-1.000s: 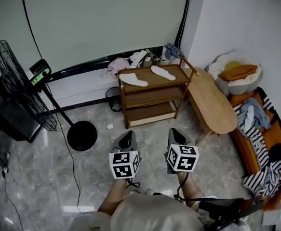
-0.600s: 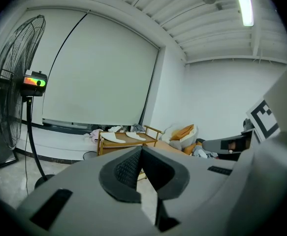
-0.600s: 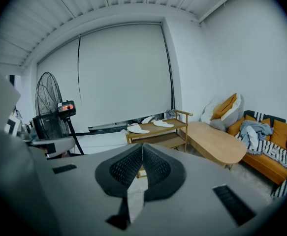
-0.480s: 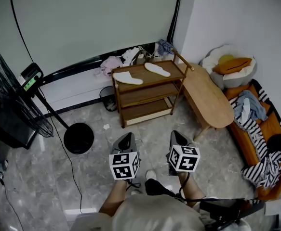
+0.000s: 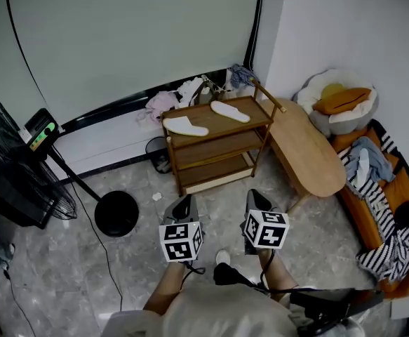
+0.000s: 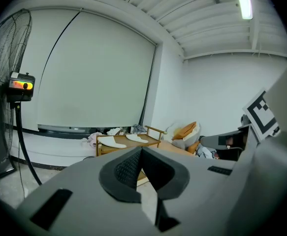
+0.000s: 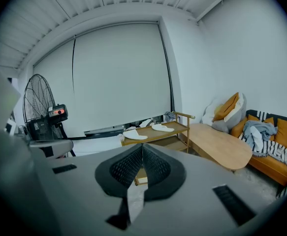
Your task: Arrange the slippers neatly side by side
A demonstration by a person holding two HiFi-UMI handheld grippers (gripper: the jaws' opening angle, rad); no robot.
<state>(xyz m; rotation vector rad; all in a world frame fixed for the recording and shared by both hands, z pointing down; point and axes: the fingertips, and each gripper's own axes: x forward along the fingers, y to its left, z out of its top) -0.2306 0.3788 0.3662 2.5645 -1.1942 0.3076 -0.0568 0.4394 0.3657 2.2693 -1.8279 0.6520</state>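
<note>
Both grippers are hovering side by side over the floor [image 5: 85,272], in front of the wooden rack [image 5: 218,123]: the left gripper [image 5: 184,201] and the right gripper [image 5: 255,196] are both pointing toward it. Each one's jaws are pressing together, pad against pad, gripping nothing and touching nothing, as each gripper view is showing. Two white slippers are lying on the rack's top shelf, well apart from both grippers. Of these, the left slipper [image 5: 185,126] is resting near the shelf's left edge toward the front, while the right slipper [image 5: 230,111] is lying nearer the back edge toward the right corner, apart from the first and angled differently.
</note>
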